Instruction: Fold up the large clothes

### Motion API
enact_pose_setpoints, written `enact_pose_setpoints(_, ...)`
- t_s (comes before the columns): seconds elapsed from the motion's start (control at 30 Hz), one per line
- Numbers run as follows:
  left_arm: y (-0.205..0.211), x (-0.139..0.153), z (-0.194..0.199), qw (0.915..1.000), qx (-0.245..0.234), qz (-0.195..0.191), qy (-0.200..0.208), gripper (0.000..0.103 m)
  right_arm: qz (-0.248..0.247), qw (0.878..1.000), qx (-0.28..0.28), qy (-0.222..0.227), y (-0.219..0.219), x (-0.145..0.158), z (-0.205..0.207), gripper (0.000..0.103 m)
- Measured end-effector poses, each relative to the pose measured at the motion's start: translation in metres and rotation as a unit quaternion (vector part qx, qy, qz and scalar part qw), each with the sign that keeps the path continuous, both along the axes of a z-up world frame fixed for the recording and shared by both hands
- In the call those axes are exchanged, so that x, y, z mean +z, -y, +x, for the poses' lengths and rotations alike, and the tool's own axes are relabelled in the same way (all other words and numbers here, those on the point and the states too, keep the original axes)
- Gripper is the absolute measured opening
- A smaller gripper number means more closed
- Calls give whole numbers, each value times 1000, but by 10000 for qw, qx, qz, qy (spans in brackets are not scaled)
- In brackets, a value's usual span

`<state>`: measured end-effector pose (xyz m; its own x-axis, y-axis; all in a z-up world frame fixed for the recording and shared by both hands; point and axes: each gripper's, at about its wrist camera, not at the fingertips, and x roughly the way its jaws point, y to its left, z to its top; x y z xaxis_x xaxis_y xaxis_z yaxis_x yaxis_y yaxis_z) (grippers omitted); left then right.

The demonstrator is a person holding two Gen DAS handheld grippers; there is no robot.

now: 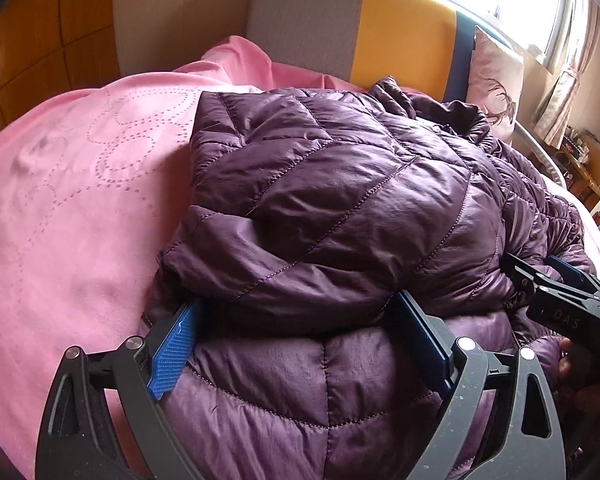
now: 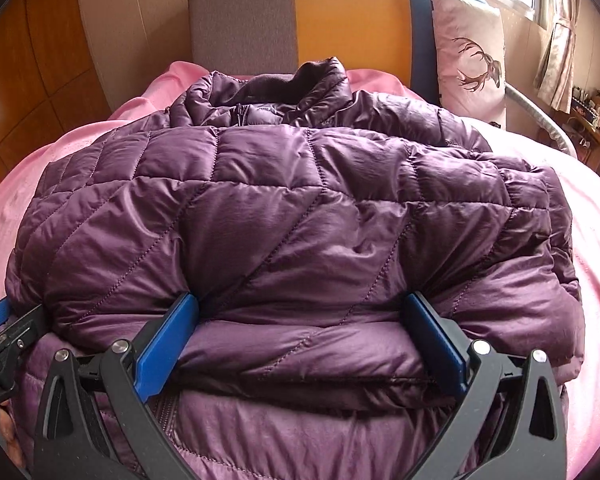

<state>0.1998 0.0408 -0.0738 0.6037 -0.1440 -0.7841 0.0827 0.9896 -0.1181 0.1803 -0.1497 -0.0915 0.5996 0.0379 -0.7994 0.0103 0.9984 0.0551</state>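
Currently: quilted purple puffer jacket [image 2: 300, 216], part-folded, on pink bedsheet [image 1: 68, 200]. L gripper [image 1: 296, 332] & R gripper [image 2: 300, 336]: blue-padded fingers spread wide, pressed vs jacket's folded edge, nothing clamped.

I see the quilted purple jacket [image 2: 292, 216] as slick, faintly glossy cloth, stitched in diamonds, on a matt pink bedsheet [image 1: 68, 208]. Behind the jacket: a woven fabric headboard [image 2: 300, 16] (wood panelling [image 2: 32, 60] beside it). My gripper pads [image 2: 164, 344] look like textured blue plastic.
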Motion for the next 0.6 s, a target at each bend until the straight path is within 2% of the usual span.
enact_pose_setpoints(0.17,-4,17,-21,9996,56,118,262,92,35,10000,-45,52,2,14,-11,101)
enact_pose_setpoints(0.33,-13,24,-48,9995,91,105,283,92,229,9996,-88,114,7,33,-43,101)
enact_pose_setpoints(0.6,-25,17,-98,9997,84,130,196,92,306,9988,-200,-312,23,25,-101,101)
